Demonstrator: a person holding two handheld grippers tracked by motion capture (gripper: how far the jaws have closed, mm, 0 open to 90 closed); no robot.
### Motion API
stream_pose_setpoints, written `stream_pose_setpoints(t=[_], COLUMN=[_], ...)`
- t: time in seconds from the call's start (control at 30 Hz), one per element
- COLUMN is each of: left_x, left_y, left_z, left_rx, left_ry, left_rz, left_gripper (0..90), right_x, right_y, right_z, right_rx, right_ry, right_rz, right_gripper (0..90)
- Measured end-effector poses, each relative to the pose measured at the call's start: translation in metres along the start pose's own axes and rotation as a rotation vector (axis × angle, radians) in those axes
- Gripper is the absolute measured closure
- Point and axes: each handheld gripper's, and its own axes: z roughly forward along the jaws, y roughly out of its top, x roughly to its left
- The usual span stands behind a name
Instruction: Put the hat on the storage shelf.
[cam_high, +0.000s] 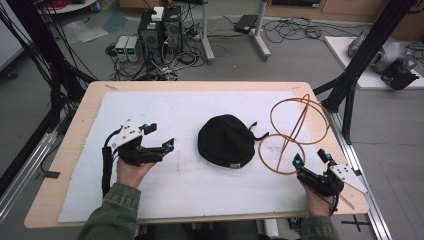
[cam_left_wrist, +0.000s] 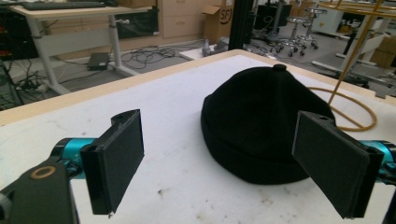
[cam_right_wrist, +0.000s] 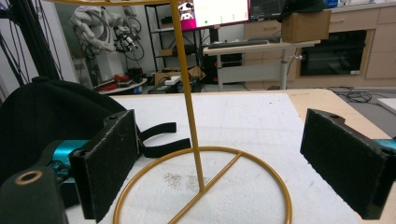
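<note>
Left tool (cam_high: 159, 136), jaws wide apart and empty, held just above the white mat (cam_high: 175, 190) that covers the bench (cam_high: 70, 135); the left hand (cam_high: 131, 171) grips it from beneath, forearm entering from the near edge, jaws pointing toward the middle of the mat. Right tool (cam_high: 312, 158), jaws likewise spread with nothing between them, held low by the right hand (cam_high: 316, 200) near the bench's right edge, aimed ahead at the stand.

Ahead of the left tool and slightly toward its right jaw lies the black cap (cam_left_wrist: 261, 126), crown up, flat on the mat and untouched. Directly in front of the right tool, between its jaws in the right gripper view, stands the yellow wire stand (cam_right_wrist: 187, 93): base ring (cam_right_wrist: 205, 186) on the mat, thin upright post rising from it, upper hoop (cam_high: 299, 116) above. The cap's strap (cam_right_wrist: 159, 140) lies just beside the base ring, beyond the right tool's left jaw.

Likely hazards, judged from this layout: the stand looks light and tall, so a sideways nudge from the right tool on the post could tip it; the cap is soft, so a pinch on a single fold of its brim could slip or drag it across the mat into the ring; the strap could snag on the wire.
</note>
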Motion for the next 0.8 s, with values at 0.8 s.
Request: stream_pose_setpoints(t=[0.8], left_x=[-0.012], left_y=[0.002], left_z=[0.053], left_rx=[0.059], left_ry=[-0.069], left_rz=[-0.008], left_gripper=[15.9], right_x=[0.001], right_y=[0.001], right_z=[0.0], right_rx=[-0.008], right_ry=[0.017], right_rz=[0.01], right_gripper=[10.5])
